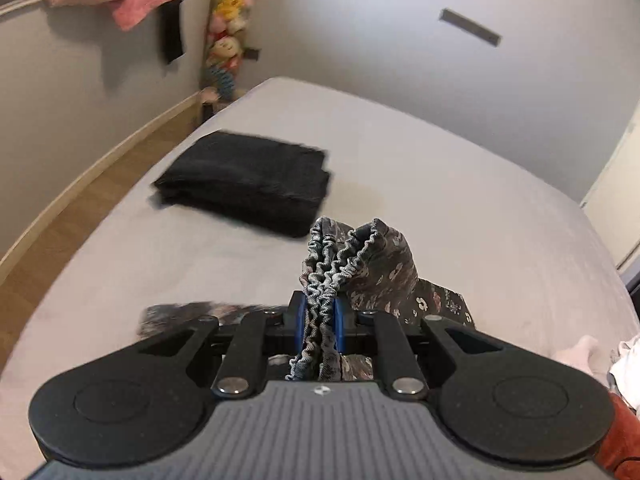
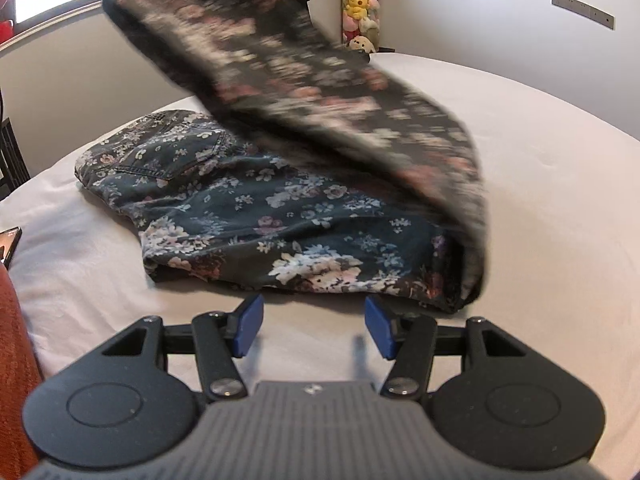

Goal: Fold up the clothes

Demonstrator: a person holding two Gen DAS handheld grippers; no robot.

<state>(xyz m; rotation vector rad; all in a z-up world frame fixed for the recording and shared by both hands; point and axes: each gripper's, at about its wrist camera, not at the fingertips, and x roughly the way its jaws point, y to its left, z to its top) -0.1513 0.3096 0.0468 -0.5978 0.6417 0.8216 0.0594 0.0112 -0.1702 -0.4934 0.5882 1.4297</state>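
Observation:
A dark floral garment (image 2: 280,216) lies on the pale bed (image 2: 540,200). One end of it rises blurred into the air toward the upper left. In the left wrist view my left gripper (image 1: 319,320) is shut on its gathered elastic edge (image 1: 328,264), which bunches up between the blue pads (image 1: 298,318). The rest of the floral cloth (image 1: 400,280) hangs below and to the right. My right gripper (image 2: 314,326) stands open just in front of the garment's near edge, nothing between its blue fingers (image 2: 250,326).
A folded black garment (image 1: 248,184) sits on the bed (image 1: 460,200) toward the left edge. Plush toys (image 1: 226,28) hang in the wall corner. White clothes (image 1: 624,364) and orange cloth (image 2: 16,360) lie at the near side. A phone (image 2: 10,242) rests at the left.

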